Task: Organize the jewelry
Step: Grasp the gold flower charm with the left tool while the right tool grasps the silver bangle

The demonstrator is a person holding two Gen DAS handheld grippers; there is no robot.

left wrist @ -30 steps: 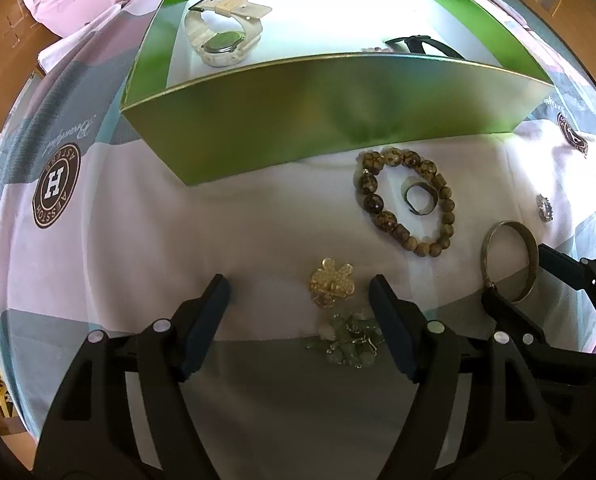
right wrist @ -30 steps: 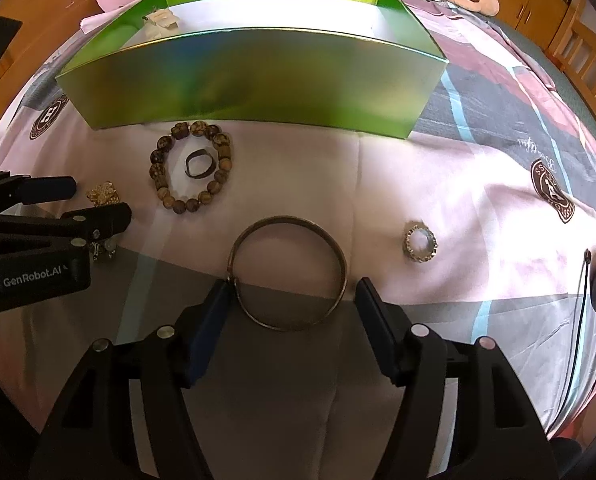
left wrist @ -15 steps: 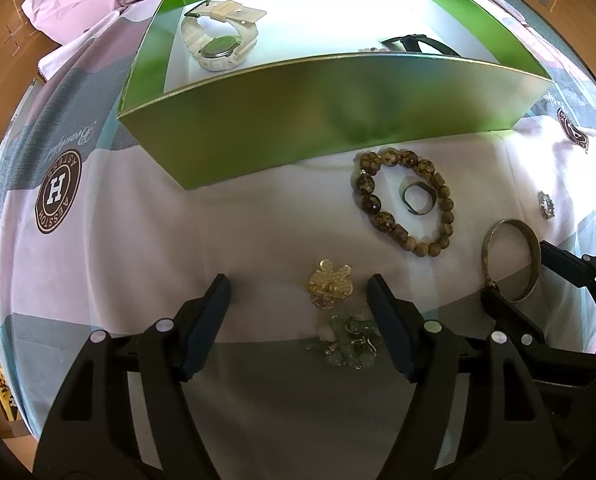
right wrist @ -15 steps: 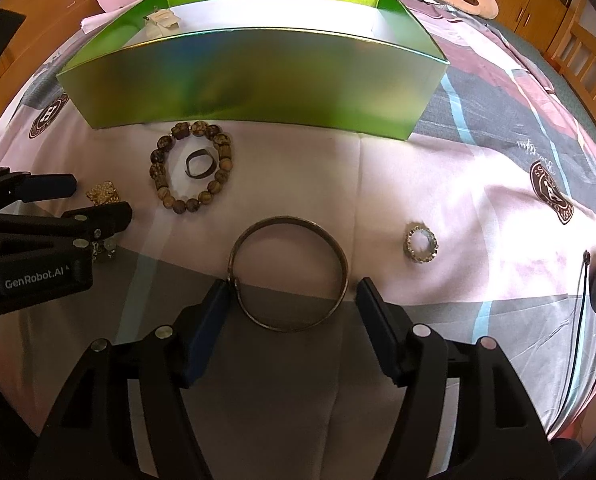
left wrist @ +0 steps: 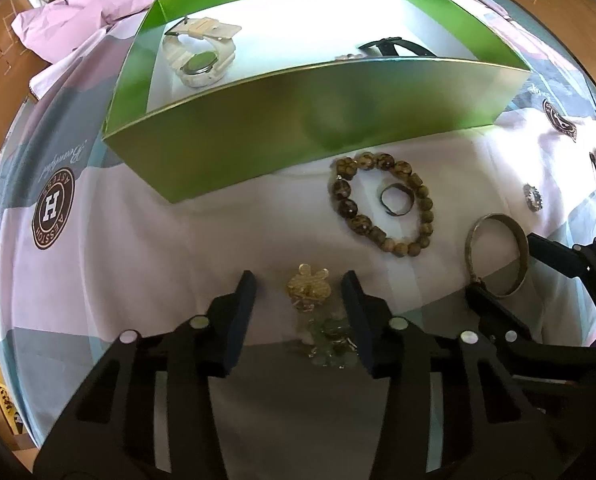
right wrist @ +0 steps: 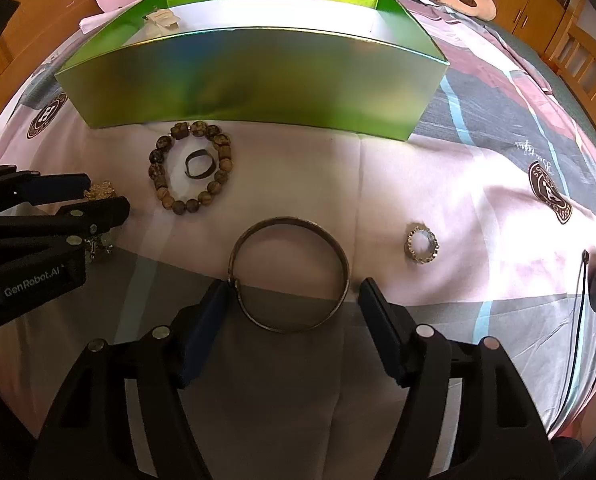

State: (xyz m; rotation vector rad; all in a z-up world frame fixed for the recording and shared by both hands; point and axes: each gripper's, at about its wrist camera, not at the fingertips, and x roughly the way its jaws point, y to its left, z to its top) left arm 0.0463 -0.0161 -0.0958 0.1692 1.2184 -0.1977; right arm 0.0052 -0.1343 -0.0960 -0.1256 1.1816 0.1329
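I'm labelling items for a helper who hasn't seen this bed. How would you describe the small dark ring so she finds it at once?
Start at the green box on the patterned bedspread; just in front of its near wall lies a brown beaded bracelet. The small dark ring sits inside that circle of beads. Unlike the sparkly ring and the large metal bangle, it is plain, dark and encircled by beads.

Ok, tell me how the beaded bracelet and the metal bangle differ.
The beaded bracelet is a loop of mottled brown beads; the metal bangle is one smooth thin band. The bracelet lies near the green box with a dark ring inside it; the bangle encloses only cloth. The bangle sits between the open right gripper fingers; the bracelet lies clear of both grippers. Both lie flat on the cloth.
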